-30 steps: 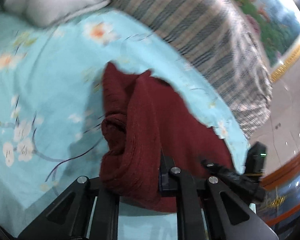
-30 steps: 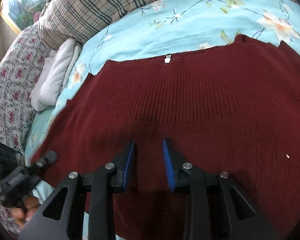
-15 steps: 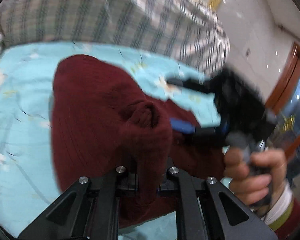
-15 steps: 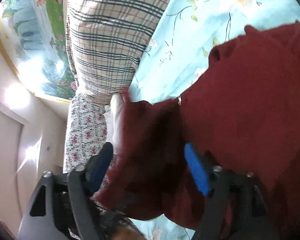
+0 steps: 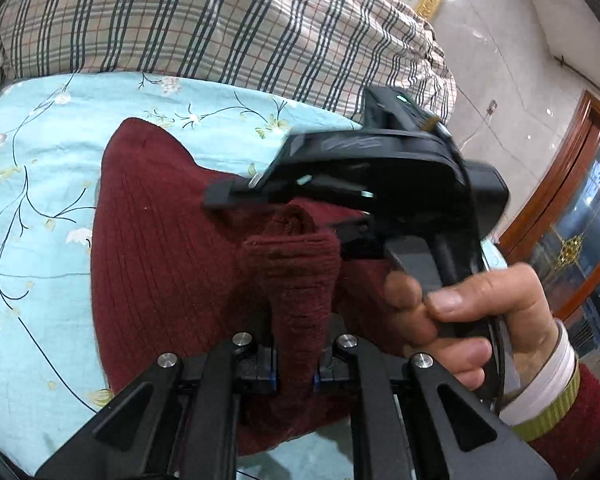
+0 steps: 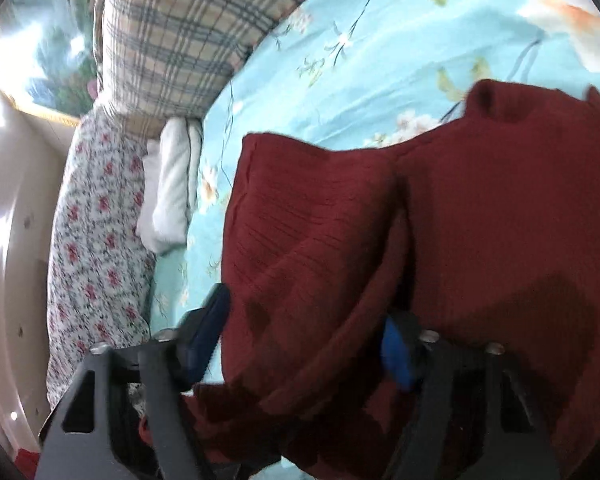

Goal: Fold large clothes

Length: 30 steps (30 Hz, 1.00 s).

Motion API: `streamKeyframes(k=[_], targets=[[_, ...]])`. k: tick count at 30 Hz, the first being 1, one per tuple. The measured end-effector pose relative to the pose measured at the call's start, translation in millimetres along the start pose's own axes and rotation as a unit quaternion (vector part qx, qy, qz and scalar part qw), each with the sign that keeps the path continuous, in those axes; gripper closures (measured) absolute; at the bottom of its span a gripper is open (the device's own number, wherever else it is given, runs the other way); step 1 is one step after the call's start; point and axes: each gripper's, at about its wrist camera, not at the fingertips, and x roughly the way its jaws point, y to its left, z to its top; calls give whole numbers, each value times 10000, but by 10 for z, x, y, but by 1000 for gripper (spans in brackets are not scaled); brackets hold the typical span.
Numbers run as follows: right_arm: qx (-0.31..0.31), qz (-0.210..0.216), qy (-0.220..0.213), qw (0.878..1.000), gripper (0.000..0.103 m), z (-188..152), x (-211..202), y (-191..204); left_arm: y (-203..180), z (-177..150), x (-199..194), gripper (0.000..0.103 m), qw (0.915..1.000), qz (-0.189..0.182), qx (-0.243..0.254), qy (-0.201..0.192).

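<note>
A dark red knit sweater (image 5: 160,248) lies on a light blue floral bedsheet (image 5: 40,184). My left gripper (image 5: 296,364) is shut on a bunched fold of the sweater that stands up between its fingers. In the left wrist view my right gripper (image 5: 284,220), held by a hand (image 5: 480,312), reaches in from the right around the top of that fold. In the right wrist view a thick hanging fold of the sweater (image 6: 312,240) fills the gap of my right gripper (image 6: 304,336). Its jaws are closing on the fold, and its blue pads (image 6: 396,354) sit at the cloth's sides.
A plaid quilt (image 5: 220,28) is piled along the far side of the bed. A folded white cloth (image 6: 172,184) and a floral quilt (image 6: 96,240) lie at the bed's left end. A wooden door frame (image 5: 560,184) stands beyond the bed's right edge.
The left gripper swung the sweater fold over toward the right gripper, then held still. The right gripper left the flat sweater, spread wide, moved around the fold, and its jaws have narrowed.
</note>
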Motion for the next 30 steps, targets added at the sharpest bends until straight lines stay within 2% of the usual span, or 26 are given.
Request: streamKeyframes(k=[1, 2, 5, 7, 10, 12, 15, 17, 20, 23, 27, 30], targets=[[-8, -16, 5, 10000, 80, 10, 2, -6, -35, 10, 5, 94, 10000, 56, 56, 6], [-85, -34, -76, 9999, 86, 22, -43, 14, -52, 22, -6, 94, 9999, 70, 73, 7], [-334, 304, -518, 9976, 88, -3, -398, 80, -146, 131, -90, 94, 9998, -127, 85, -86], [-505, 362, -814, 9947, 89, -34, -686, 139, -281, 224, -116, 93, 9990, -418, 105, -146], [-874, 24, -1233, 9885, 89, -133, -1115, 143, -546, 268, -2, 93, 9971, -716, 263, -83], [-847, -229, -1380, 9865, 89, -212, -1309, -39, -687, 237, 137, 93, 9959, -819, 373, 6], [-494, -607, -1385, 9873, 89, -304, -1386, -417, -838, 97, 507, 93, 9931, -976, 481, 429], [-203, -817, -1281, 9882, 89, -363, -1347, -702, -875, 2, 701, 93, 9921, -939, 451, 697], [24, -780, -1207, 9896, 89, -437, -1264, -974, -878, -106, 843, 93, 9916, -835, 452, 883], [-4, -664, -1311, 9891, 89, -443, -1265, -1002, -880, -126, 839, 92, 9920, -780, 508, 854], [-116, -813, -1300, 9881, 89, -418, -1258, -958, -863, -92, 855, 92, 9915, -795, 455, 928], [-276, -997, -1310, 9860, 89, -470, -1276, -870, -853, -97, 787, 83, 9902, -859, 451, 1005]])
